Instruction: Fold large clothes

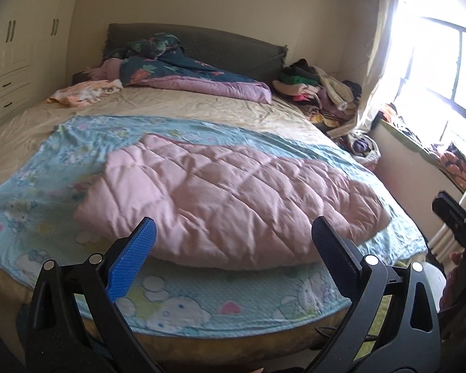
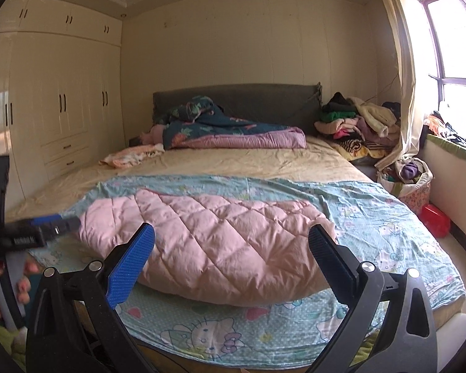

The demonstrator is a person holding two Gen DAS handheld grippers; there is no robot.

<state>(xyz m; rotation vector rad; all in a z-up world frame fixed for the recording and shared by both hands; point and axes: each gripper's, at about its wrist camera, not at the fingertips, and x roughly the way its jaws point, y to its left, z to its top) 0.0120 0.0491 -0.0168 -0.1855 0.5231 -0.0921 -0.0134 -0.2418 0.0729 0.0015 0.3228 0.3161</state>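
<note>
A pink quilted piece (image 1: 226, 199) lies folded on a light blue cartoon-print sheet (image 1: 46, 168) spread over the near end of the bed. It also shows in the right wrist view (image 2: 220, 236), on the same blue sheet (image 2: 388, 217). My left gripper (image 1: 234, 233) is open and empty, held above the near edge of the pink piece. My right gripper (image 2: 231, 239) is open and empty too, above the same near edge. The left gripper shows from the side at the left of the right wrist view (image 2: 59, 223). The right gripper's body shows at the right edge of the left wrist view (image 1: 456, 217).
The bed's beige sheet (image 2: 233, 161) runs back to a grey headboard (image 2: 264, 99). A dark floral and purple quilt (image 2: 233, 130) lies at the head. A pile of clothes (image 2: 357, 121) sits at the far right. A wardrobe (image 2: 62, 99) lines the left wall; a red box (image 2: 435, 220) sits right of the bed.
</note>
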